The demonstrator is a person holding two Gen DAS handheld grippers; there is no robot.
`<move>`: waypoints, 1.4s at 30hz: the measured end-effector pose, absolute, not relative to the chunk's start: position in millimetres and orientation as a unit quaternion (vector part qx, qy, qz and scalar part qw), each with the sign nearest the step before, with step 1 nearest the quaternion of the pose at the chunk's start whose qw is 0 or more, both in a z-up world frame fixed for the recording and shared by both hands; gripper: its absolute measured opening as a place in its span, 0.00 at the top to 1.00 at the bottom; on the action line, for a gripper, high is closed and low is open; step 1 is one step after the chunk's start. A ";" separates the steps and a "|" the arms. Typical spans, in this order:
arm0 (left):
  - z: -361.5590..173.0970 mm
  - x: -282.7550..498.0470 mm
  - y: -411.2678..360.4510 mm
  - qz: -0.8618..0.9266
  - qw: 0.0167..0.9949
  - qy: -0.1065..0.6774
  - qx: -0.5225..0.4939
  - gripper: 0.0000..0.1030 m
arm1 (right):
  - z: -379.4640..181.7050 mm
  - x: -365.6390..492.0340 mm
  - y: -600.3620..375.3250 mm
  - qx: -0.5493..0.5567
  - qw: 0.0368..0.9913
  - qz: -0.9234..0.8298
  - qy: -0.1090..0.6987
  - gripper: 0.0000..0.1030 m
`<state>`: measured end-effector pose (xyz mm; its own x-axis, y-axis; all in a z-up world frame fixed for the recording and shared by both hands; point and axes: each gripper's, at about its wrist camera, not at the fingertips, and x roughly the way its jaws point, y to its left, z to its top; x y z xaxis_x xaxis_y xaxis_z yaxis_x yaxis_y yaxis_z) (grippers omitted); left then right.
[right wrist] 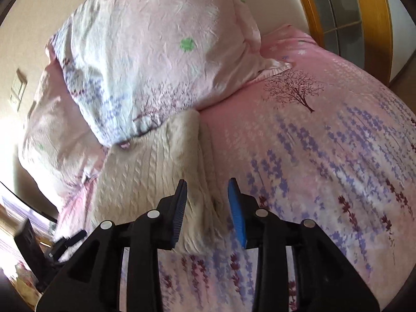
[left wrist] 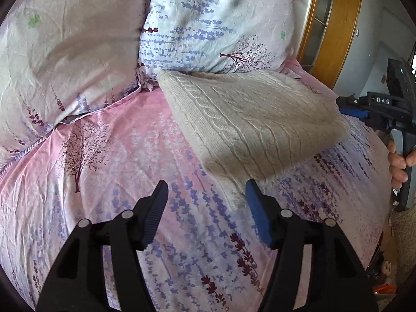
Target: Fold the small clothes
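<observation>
Pink bedding with purple flowers and little trees covers the bed (left wrist: 109, 234) we work on, and two big pillows (left wrist: 208, 20) lean at its far end. Our cream knitted sweater (left wrist: 249, 119) lies on the bed in a neat folded block, with its far edge tucked just under one pillow.

Our left gripper (left wrist: 206, 195) hangs over the near corner of the sweater. Its jaws are wide apart and hold nothing. Our right gripper (right wrist: 208, 197) is at the other side of the sweater, also spread wide with nothing in it. Its tips sit right over the side edge.

We think the fold is nearly done. To finish well, we should pinch all the layers at an edge together, not only the top one. We should lift both sides at the same time and keep them level, so the block stays square. Thick knit is soft and can slip, so we should go slowly.
</observation>
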<state>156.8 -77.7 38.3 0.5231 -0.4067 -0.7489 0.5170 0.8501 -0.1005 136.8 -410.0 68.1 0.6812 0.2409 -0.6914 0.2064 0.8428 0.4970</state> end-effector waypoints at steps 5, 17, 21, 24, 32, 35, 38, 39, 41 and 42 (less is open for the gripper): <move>38.6 165.8 -61.4 -0.271 0.863 0.427 0.010 0.30 | 68.2 180.6 -415.6 0.317 0.854 0.011 0.412 0.60; 33.5 189.8 -39.6 -0.285 0.836 0.458 -0.100 0.25 | 61.2 241.6 -381.3 0.243 0.866 0.031 0.436 0.91; 34.8 201.3 -39.8 -0.279 0.841 0.447 -0.127 0.23 | 57.8 242.0 -399.3 0.266 0.870 -0.001 0.415 0.92; 33.9 218.1 -39.4 -0.269 0.835 0.450 -0.168 0.20 | 32.2 248.0 -401.8 0.270 0.847 -0.010 0.458 0.91; 14.3 261.6 -54.3 -0.263 0.792 0.492 -0.250 0.18 | 36.1 232.8 -423.3 0.325 0.819 0.038 0.471 0.35; 4.2 270.7 -63.6 -0.262 0.777 0.508 -0.263 0.18 | 26.7 232.7 -424.0 0.333 0.799 0.064 0.497 0.33; -1.6 274.6 -71.8 -0.267 0.771 0.511 -0.269 0.16 | 18.9 232.5 -419.6 0.331 0.792 0.079 0.506 0.33; -1.3 275.2 -74.8 -0.271 0.773 0.509 -0.266 0.16 | 16.9 232.2 -418.1 0.333 0.790 0.087 0.508 0.33; -2.9 276.2 -79.1 -0.278 0.769 0.510 -0.267 0.16 | 12.2 232.5 -411.5 0.337 0.783 0.108 0.512 0.33; -3.1 276.4 -81.3 -0.282 0.768 0.507 -0.270 0.16 | 12.5 231.8 -409.8 0.336 0.783 0.114 0.511 0.33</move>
<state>276.4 -81.3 -3.1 0.3259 -0.7071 -0.6275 0.1598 0.6954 -0.7006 231.8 -409.8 12.5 0.4524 0.5215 -0.7235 0.1656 0.7480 0.6427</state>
